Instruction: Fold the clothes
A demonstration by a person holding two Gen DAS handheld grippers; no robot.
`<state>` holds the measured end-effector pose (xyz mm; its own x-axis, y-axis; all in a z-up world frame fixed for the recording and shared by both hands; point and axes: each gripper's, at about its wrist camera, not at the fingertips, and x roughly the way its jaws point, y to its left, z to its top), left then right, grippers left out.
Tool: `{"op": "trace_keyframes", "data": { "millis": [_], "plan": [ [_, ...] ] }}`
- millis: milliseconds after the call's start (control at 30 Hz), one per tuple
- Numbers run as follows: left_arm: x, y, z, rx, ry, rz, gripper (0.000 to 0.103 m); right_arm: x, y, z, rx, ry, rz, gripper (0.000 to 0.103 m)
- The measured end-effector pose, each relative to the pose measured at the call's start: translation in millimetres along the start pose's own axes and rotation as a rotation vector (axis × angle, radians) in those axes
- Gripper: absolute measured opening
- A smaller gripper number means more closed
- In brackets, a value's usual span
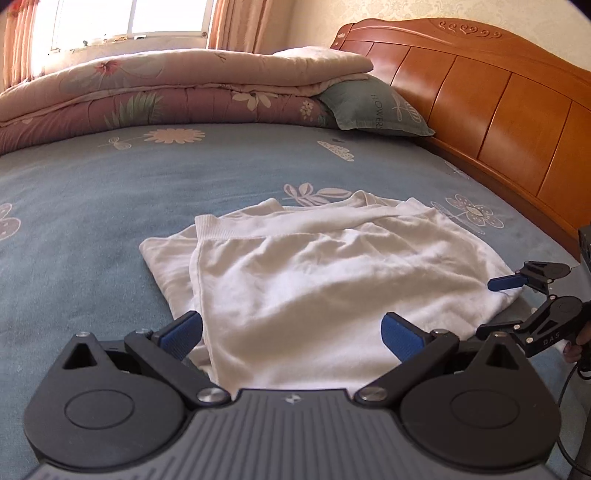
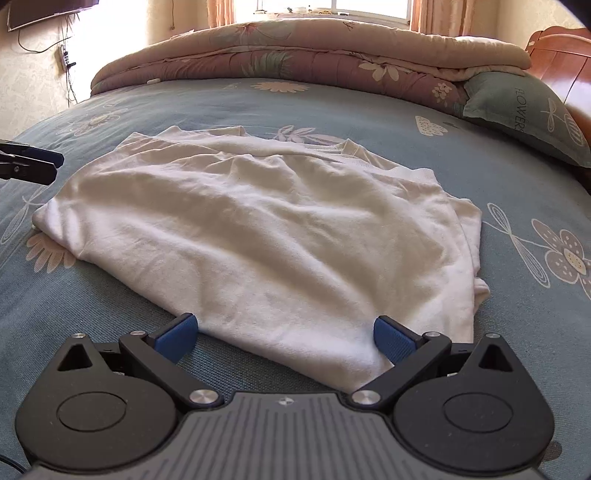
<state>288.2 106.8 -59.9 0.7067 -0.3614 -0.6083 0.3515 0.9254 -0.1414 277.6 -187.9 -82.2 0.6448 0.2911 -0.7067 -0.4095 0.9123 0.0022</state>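
Garment: a white, soft knitted top [image 2: 258, 236], folded into a rough rectangle, lies near the middle of the bed, slightly wrinkled, its ribbed neckline [image 2: 373, 157] turned toward the far side.

Bed surface: a blue-grey bedsheet printed with pale flowers [image 2: 517, 177] lies under the garment and shows all around it.

My left gripper: the black two-finger tool with blue ribbed pads [image 1: 291, 332] hovers low over the near edge of the top. Its jaws stand wide apart, one on each side of the cloth's near corner, and nothing is held between them.

My right gripper: the matching black tool with blue pads [image 2: 284, 334] sits at another near edge of the top. Its jaws are also spread wide and grip nothing; the white fabric lies between them on the sheet.

Each gripper seen from the other: in the left wrist view, my right gripper [image 1: 517, 295] appears at the right edge, beside a corner of the top. In the right wrist view, my left gripper shows only as a dark tip at the left edge.

Far side of bed: a folded pink and beige floral quilt [image 1: 166, 96] is stacked there, with a grey-green pillow [image 1: 373, 107] tucked against it.

Headboard: orange-brown panelled wood [image 1: 480, 96] at the bed's end.

Background: a bright window with peach curtains [image 1: 229, 26].
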Motion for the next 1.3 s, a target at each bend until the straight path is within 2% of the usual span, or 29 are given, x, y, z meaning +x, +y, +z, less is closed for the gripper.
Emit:
{"op": "trace_keyframes", "data": {
  "millis": [100,167,233,367,400,533,633,700,833,933,1000,1167,1300],
  "plan": [
    [21.5,15.5,-0.4,-0.003,0.039,0.035,0.102,-6.9,3.3,-1.0,0.032,-0.004,0.016,0.103],
    [29.9,28.9,-6.0,-0.045,0.053,0.02,0.102,-12.5,5.9,-3.1,0.048,-0.008,0.021,0.103],
    [30.1,37.0,-10.5,-0.082,0.033,-0.038,0.102,-15.8,7.9,-5.3,0.057,-0.01,0.025,0.103],
    [27.9,36.7,-12.3,-0.081,0.053,-0.152,0.102,-17.3,11.5,-8.1,0.067,-0.003,0.016,0.103],
    [28.8,35.6,-13.2,-0.076,0.075,-0.137,0.102,-16.9,11.9,-8.2,0.07,-0.003,0.013,0.103],
    [18.8,33.9,-14.3,-0.044,0.055,-0.104,0.102,-17.1,12.9,-8.7,0.097,-0.008,0.017,0.103],
    [29.9,43.8,-9.9,-0.089,0.074,-0.113,0.102,-17.6,15.0,-9.5,0.106,-0.008,0.027,0.103],
    [43.5,47.4,-8.5,-0.105,0.105,-0.089,0.102,-17.1,17.5,-9.6,0.103,-0.005,0.021,0.103],
    [48.3,49.8,-5.8,-0.15,0.117,-0.144,0.102,-21.3,20.6,-10.5,0.104,-0.006,0.03,0.103],
    [41.4,47.4,-7.6,-0.169,0.149,-0.239,0.102,-20.9,20.7,-13.8,0.108,0.002,0.027,0.103],
    [34.4,42.5,-10.6,-0.154,0.18,-0.289,0.102,-20.8,21.4,-16.2,0.108,0.003,0.025,0.103],
    [5.4,30.6,-16.4,-0.054,0.217,-0.287,0.102,-21.9,22.4,-18.0,0.106,0.002,0.027,0.103],
    [-4.9,37.6,5.0,-0.081,0.11,-0.238,0.102,-21.8,22.6,-18.0,0.109,0.001,0.027,0.103]
  ]
}}
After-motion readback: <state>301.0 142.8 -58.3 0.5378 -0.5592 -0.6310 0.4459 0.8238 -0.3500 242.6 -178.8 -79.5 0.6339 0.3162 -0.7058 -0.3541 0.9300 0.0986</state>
